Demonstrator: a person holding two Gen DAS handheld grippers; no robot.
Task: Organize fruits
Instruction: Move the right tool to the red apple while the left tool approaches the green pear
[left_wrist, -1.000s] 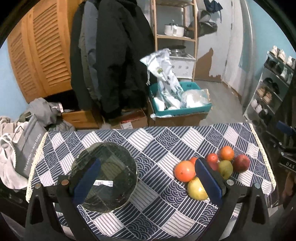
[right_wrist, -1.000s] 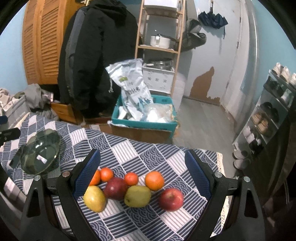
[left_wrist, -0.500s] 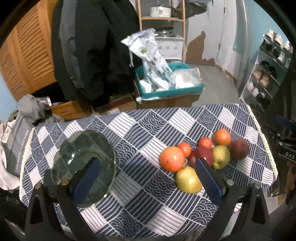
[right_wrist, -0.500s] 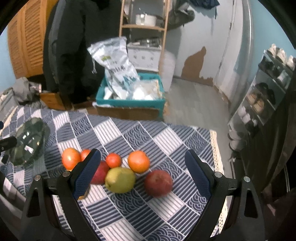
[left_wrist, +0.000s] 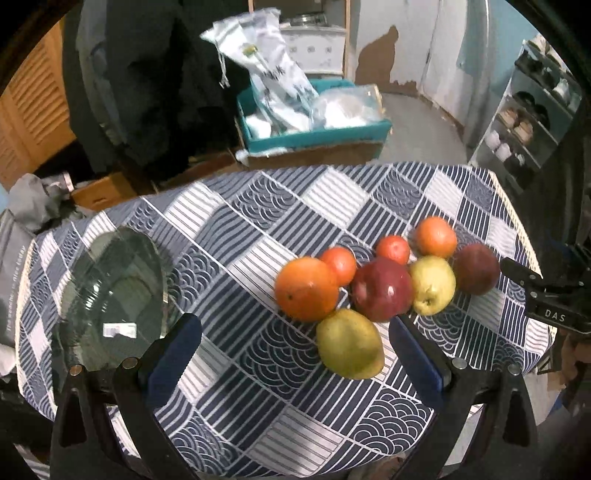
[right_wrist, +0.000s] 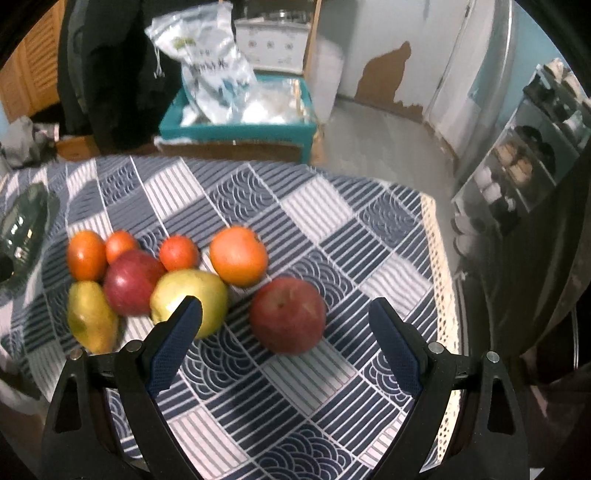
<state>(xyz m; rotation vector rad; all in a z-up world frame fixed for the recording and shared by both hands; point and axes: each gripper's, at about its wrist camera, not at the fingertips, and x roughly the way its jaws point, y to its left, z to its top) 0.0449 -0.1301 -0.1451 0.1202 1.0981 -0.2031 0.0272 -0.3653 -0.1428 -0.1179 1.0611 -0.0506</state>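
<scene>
The right gripper (right_wrist: 285, 345) has its jaws wide apart and holds nothing. Between its dark blue, textured pads (right_wrist: 173, 347), a little ahead of them, lies the round dull-red apple (right_wrist: 287, 315), which sits slightly apart from the other fruits. The left gripper (left_wrist: 293, 356) is also fully open and empty; the yellow-green pear-shaped fruit (left_wrist: 350, 344) lies just in front of its right pad.

All the fruits rest on the blue and white patchwork tablecloth (left_wrist: 258, 229), in a tight group near the right side of the table: a big orange (left_wrist: 306, 288), a glossy dark-red apple (left_wrist: 382, 289), a yellow-green apple (left_wrist: 432, 285), and three smaller orange-red round fruits (left_wrist: 394, 249) behind them. Many of them touch each other. The round dark transparent glass bowl (left_wrist: 110, 299) stands well apart at the left, with no fruit inside, so I judge the sorting is not yet begun.

The apples look firm, smooth and probably quite heavy, so they may slip or roll. I think it is best to take one across its widest part, with moderate force, because the skin can bruise. The lone red apple seems the easiest, since nothing stands beside it. The glass bowl is hard and fragile, so a fruit should be laid in, not dropped.
</scene>
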